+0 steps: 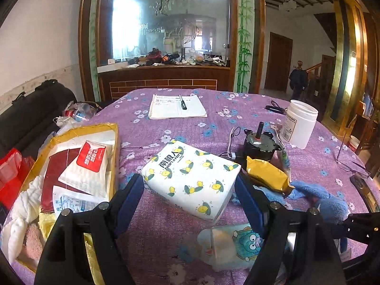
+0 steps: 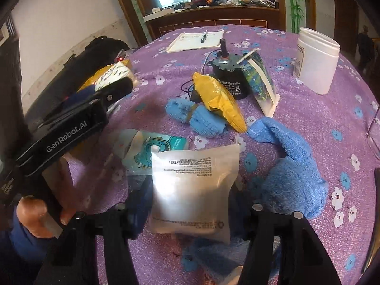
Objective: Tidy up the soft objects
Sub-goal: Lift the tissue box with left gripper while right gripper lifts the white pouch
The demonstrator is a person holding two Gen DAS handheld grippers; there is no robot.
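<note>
The frosted pouch stands between the right tool's fingers, which clench it. At two o'clock lies a blue towel. The left tool hangs released around a lemon-print tissue pack, fingers apart from it. At nine o'clock, the yellow box at the counter edge holds packets.

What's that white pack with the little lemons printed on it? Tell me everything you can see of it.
The lemon-print pack looks like a soft, plastic-wrapped block of tissues: white wrap dotted with yellow lemons and green leaves, with dark printed characters along one end. It seems sealed and full. It lies flat on the purple flowered tablecloth, turned at an angle, between the open fingers of the left gripper, which do not clearly press it. The yellow box sits to its left in this view, the yellow snack packet to its right.
</note>
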